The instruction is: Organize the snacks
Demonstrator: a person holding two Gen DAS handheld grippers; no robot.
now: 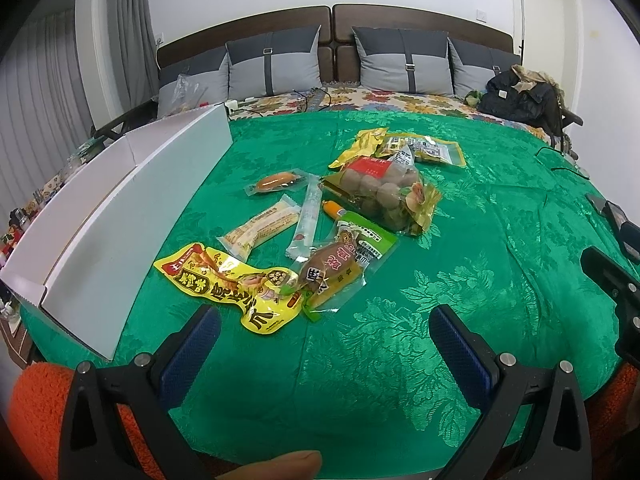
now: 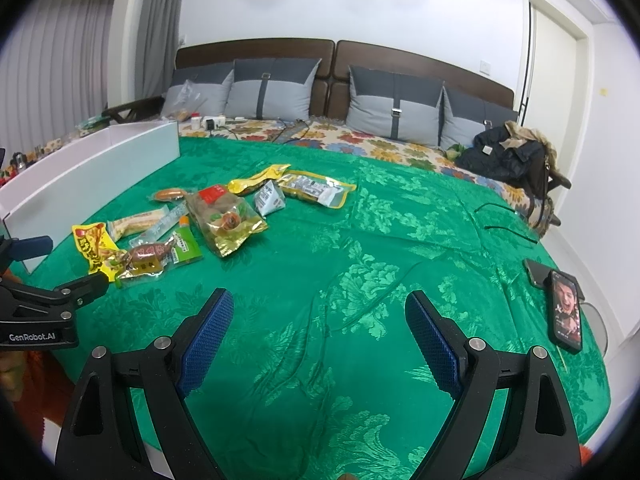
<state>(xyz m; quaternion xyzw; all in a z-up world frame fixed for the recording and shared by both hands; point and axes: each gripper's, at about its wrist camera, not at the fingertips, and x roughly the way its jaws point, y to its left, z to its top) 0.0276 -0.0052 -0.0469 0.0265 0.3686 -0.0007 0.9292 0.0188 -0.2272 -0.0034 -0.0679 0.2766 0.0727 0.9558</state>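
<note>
Right hand-held gripper [image 2: 319,312], jaws spread wide and empty, above the green bedspread [image 2: 360,240]. The snack packets lie clustered on the bedspread, between the gripper and the white box [image 2: 100,160]: a yellow packet [image 2: 94,246] nearest the box, a brown-and-green packet [image 2: 160,258] touching it, and a clear bag of round brown pieces [image 2: 224,218] beyond. The left hand-held gripper [image 2: 52,268] stands just beside the yellow packet. A phone [image 2: 566,310] lies well apart from the box.

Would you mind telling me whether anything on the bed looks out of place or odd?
The snack packets lie loose and overlapping on the green bedspread, none visibly in the white box. A phone with its screen lit lies near the bed's right edge.
</note>
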